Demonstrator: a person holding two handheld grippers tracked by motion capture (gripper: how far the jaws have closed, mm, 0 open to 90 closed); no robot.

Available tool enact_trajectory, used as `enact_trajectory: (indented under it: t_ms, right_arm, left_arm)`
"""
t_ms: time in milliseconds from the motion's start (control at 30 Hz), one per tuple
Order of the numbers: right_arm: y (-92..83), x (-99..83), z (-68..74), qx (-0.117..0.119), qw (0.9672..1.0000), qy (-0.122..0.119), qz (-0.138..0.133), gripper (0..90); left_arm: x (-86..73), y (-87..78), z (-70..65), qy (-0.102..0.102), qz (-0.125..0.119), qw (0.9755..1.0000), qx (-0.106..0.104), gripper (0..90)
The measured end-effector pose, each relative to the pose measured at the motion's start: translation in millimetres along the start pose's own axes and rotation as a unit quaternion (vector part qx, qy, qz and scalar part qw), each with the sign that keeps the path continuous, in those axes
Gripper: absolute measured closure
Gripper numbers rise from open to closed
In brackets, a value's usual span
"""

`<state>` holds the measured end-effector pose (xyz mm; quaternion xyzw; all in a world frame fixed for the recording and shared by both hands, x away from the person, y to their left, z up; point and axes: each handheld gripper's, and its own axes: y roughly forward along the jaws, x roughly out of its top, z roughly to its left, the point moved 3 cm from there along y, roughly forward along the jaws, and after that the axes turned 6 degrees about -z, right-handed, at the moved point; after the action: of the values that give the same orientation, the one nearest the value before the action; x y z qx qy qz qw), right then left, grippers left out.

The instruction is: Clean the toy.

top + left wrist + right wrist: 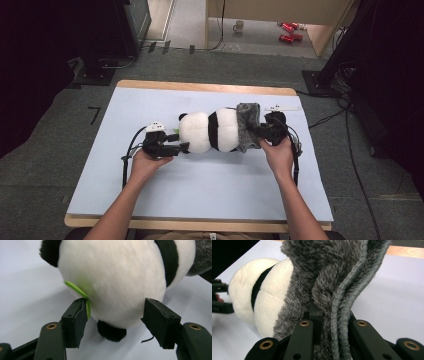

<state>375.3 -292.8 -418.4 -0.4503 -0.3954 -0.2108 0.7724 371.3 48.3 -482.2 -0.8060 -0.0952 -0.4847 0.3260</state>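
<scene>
At frame center, the right gripper (261, 134) clamps the grey fuzzy cloth (248, 127) on the plush panda (209, 131), while the left gripper (181, 147) stands released around its head.

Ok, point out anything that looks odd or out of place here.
The plush panda lies on its side on the table, with a grey fuzzy sock pulled over its lower end. The right gripper pinches the sock's edge. Nothing looks spilled or damaged.

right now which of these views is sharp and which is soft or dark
High view: evenly lit blue mat, dark room corners, plush panda small and slightly soft. Left gripper view: panda's white fur blurred up close, left claw pads crisp. Right gripper view: grey fleece cloth sharp at its stitched hem, panda behind softer.
</scene>
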Motion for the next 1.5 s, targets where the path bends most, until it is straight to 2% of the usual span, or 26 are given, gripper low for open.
enact_trajectory:
  t_ms: [233, 367, 467, 533, 633, 667, 700, 800, 900, 967, 1133, 1300, 1500]
  right_arm:
    - [7.6, 3.9, -6.2, 0.001, 1.0000, 0.006, -0.002, 79.2]
    - [8.9, 5.3, -8.1, 0.001, 0.9999, 0.010, -0.004, 79.1]
    - [5.9, 7.1, -6.9, 0.003, 0.9999, 0.013, -0.008, 79.2]
    - [0.7, 10.2, -2.9, 0.011, 0.9997, 0.018, -0.014, 79.5]
    - [-9.0, 16.7, 5.7, 0.031, 0.9987, 0.023, -0.032, 79.5]
    - [-11.3, 18.5, 8.9, 0.040, 0.9981, 0.026, -0.038, 79.6]
    - [-13.2, 19.7, 12.4, 0.047, 0.9977, 0.027, -0.041, 79.5]
    - [-14.7, 19.8, 24.1, 0.061, 0.9971, 0.018, -0.042, 79.5]
    - [-10.6, 15.6, 36.7, 0.076, 0.9964, 0.012, -0.034, 79.5]
    - [-7.7, 13.5, 43.7, 0.082, 0.9962, 0.008, -0.029, 79.6]
    - [0.4, 10.1, 64.4, 0.100, 0.9948, -0.010, -0.017, 79.5]
    - [8.9, 7.7, 88.2, 0.125, 0.9916, -0.032, -0.003, 79.5]
    - [20.7, 3.5, 109.8, 0.149, 0.9878, -0.045, 0.009, 79.5]
  left_arm:
    - [-7.8, 4.7, -1.5, -0.010, 0.002, 0.9999, -0.004, 35.0]
    - [-10.5, 12.9, -2.8, -0.017, -0.001, 0.9998, -0.009, 32.5]
    - [-13.5, 18.7, -5.3, -0.018, 0.006, 0.9998, -0.008, 32.0]
    - [-14.8, 22.0, -5.0, -0.019, 0.000, 0.9998, -0.002, 31.8]
    - [-13.0, 24.8, -3.2, -0.037, -0.019, 0.9991, -0.005, 35.1]
    - [-12.1, 25.6, -3.1, -0.045, -0.024, 0.9987, -0.009, 38.3]
    - [-10.9, 25.9, -3.2, -0.049, -0.026, 0.9984, -0.006, 45.3]
    - [-7.6, 25.8, -4.3, -0.046, -0.018, 0.9988, 0.003, 57.5]
    - [-5.3, 26.0, -5.2, -0.056, -0.018, 0.9983, 0.001, 66.9]
    - [-2.7, 25.5, -7.0, -0.051, -0.013, 0.9986, -0.004, 70.4]
    - [1.6, 19.2, -13.5, -0.056, -0.002, 0.9983, -0.017, 72.5]
    - [1.5, 5.0, -21.9, -0.058, 0.007, 0.9981, -0.021, 72.7]
    - [-0.3, -8.2, -29.1, -0.066, 0.001, 0.9975, -0.024, 72.6]
